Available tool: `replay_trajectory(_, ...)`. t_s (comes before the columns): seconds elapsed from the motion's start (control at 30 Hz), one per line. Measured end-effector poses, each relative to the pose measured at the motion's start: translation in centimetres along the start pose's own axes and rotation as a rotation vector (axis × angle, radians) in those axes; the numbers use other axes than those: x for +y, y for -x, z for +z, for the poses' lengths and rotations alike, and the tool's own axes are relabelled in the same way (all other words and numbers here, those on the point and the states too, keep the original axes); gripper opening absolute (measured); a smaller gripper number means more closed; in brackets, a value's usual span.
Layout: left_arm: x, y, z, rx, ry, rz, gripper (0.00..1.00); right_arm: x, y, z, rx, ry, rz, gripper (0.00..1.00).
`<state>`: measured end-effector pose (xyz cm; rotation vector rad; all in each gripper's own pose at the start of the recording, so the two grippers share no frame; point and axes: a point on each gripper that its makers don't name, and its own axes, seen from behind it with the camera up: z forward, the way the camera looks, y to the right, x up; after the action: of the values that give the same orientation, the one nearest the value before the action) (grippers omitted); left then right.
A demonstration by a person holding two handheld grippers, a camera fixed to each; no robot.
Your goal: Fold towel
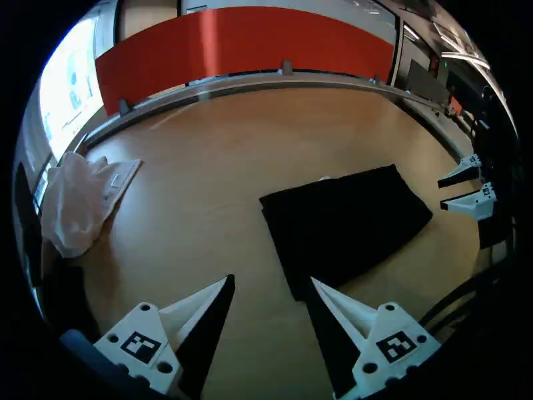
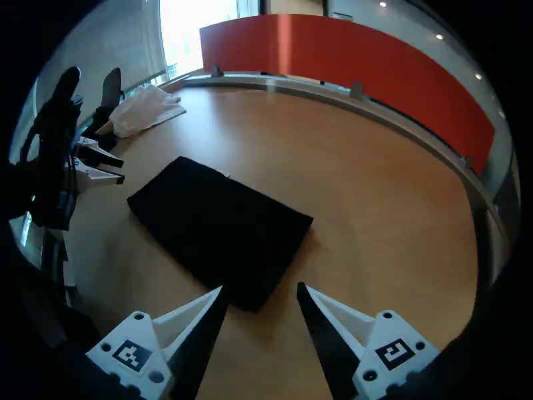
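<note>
Hidden edge, dark margins
Part of the near edge of the black towel (image 1: 346, 220) lies behind a finger of the left gripper (image 1: 271, 279); behind its fingers the right gripper (image 1: 441, 195) sinks into shadow; the white cloth (image 1: 76, 197) is too blurred to identify

Office-like room, wide wooden table (image 1: 220, 167) edged by a red divider panel (image 1: 246, 47), bright window (image 2: 193, 27), ceiling strip lights (image 1: 460, 57)

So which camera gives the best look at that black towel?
The right gripper view: the black towel lies near the middle, its whole outline clear against the wooden table. In the left gripper view the towel sits off to the right, its near corner merging with the left gripper's dark finger.
</note>
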<state>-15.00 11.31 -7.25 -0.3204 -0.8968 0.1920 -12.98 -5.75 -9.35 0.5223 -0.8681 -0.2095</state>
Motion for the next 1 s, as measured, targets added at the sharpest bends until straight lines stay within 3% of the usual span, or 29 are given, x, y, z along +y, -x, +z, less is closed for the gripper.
replay_trajectory(0.2, 0.1, 2.0, -1.2, -0.008, -0.014, -0.027, 0.73, -0.5, 1.3, -1.0, -0.009, -0.003, 0.002, 0.77)
replay_trajectory(0.47, 0.1, 3.1, -2.2, -0.004, -0.029, -0.067, 0.73, -0.6, 1.4, -1.0, -0.013, -0.017, -0.02, 0.77)
replay_trajectory(1.0, -0.9, 6.4, -5.6, 0.003, -0.093, -0.149, 0.73, -1.0, 1.7, 0.7, -0.056, -0.069, -0.146, 0.77)
